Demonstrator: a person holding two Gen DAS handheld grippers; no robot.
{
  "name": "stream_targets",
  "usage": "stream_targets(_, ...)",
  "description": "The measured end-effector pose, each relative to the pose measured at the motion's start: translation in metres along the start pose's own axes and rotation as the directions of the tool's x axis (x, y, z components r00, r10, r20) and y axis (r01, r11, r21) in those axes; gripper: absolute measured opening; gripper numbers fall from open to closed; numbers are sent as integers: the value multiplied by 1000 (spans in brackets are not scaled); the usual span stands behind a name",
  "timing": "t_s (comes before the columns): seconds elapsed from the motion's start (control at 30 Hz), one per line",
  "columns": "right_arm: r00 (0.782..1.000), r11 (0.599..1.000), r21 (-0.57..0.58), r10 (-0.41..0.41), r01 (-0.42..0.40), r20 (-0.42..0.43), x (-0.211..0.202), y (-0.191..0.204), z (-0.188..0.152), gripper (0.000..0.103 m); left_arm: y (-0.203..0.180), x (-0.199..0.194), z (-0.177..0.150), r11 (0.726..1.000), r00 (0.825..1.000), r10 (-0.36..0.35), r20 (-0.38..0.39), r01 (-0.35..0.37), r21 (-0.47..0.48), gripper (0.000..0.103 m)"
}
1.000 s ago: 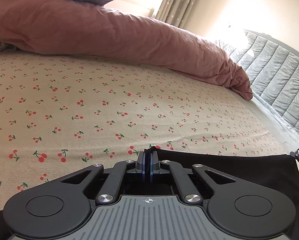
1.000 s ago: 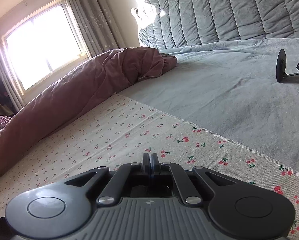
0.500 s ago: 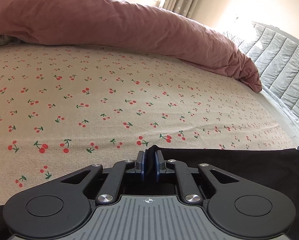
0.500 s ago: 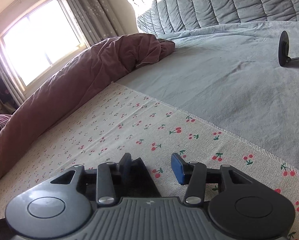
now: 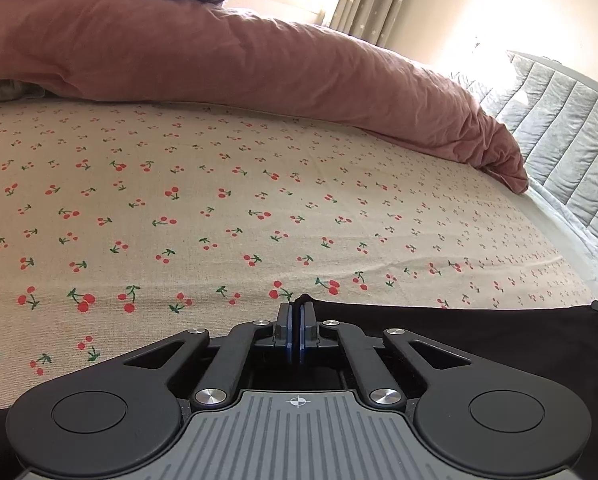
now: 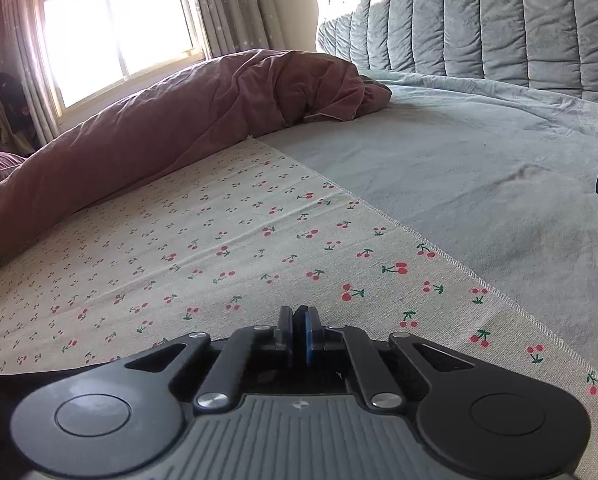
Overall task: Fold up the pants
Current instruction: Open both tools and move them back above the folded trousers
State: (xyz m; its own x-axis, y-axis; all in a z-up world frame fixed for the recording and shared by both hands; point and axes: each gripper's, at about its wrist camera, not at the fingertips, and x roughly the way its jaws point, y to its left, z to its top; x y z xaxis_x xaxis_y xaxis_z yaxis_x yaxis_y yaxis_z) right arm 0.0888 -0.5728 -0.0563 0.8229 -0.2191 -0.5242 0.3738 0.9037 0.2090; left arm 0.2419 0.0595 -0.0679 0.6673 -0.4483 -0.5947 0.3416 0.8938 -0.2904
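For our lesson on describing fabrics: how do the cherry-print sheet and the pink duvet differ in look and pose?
The cherry-print sheet is beige, dotted with small red cherries; the pink duvet is one plain dusty colour. The sheet lies flat and smooth; the duvet is bunched into a long, wrinkled roll along the sheet's far edge. Both are bedding on the same bed.

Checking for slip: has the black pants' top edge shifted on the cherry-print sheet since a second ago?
No. The pants edge sits by the same cherries on the sheet.
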Motion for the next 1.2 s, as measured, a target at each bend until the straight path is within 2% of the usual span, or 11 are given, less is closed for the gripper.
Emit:
stream_targets(0.27,996,999,23,-42,40,84,25,9,41,3,-15,12,15,1000,998,13,63,-13,6,2)
stream_targets(0.33,994,997,7,-73,72,80,36,17,44,16,-15,23,11,998,997,63,52,-64,20,5)
stream_targets(0.43,987,990,-24,-139,141,75,33,25,46,46,-18,22,8,990,988,138,66,-140,33,25)
stream_targets(0.47,988,991,-27,-126,129,89,25,28,47,48,-22,16,9,985,984,160,83,-164,48,45)
stream_targets(0.53,991,993,-48,-100,105,92,10,36,48,50,-36,1,10,972,973,195,124,-208,108,67)
stream_targets(0.57,993,994,-58,-90,95,81,3,41,48,50,-45,-7,11,965,970,199,140,-219,144,68)
stream_targets(0.63,998,994,-94,-46,49,36,-10,58,42,53,-63,-20,11,960,974,182,134,-206,188,68)
stream_targets(0.73,999,986,-160,38,-44,-38,-29,90,23,63,-93,-38,-4,968,992,77,99,-98,231,76)
stream_targets(0.9,974,936,-290,156,-198,-163,-58,144,-25,61,-128,-47,-45,955,999,-48,-9,49,294,78)
stream_targets(1.03,971,915,-351,132,-198,-201,-69,146,-57,59,-126,-46,-77,934,997,-40,-67,61,353,78)
stream_targets(1.2,986,931,-349,56,-109,-157,-82,93,-63,57,-99,-64,-99,923,1000,-16,-27,25,385,79)
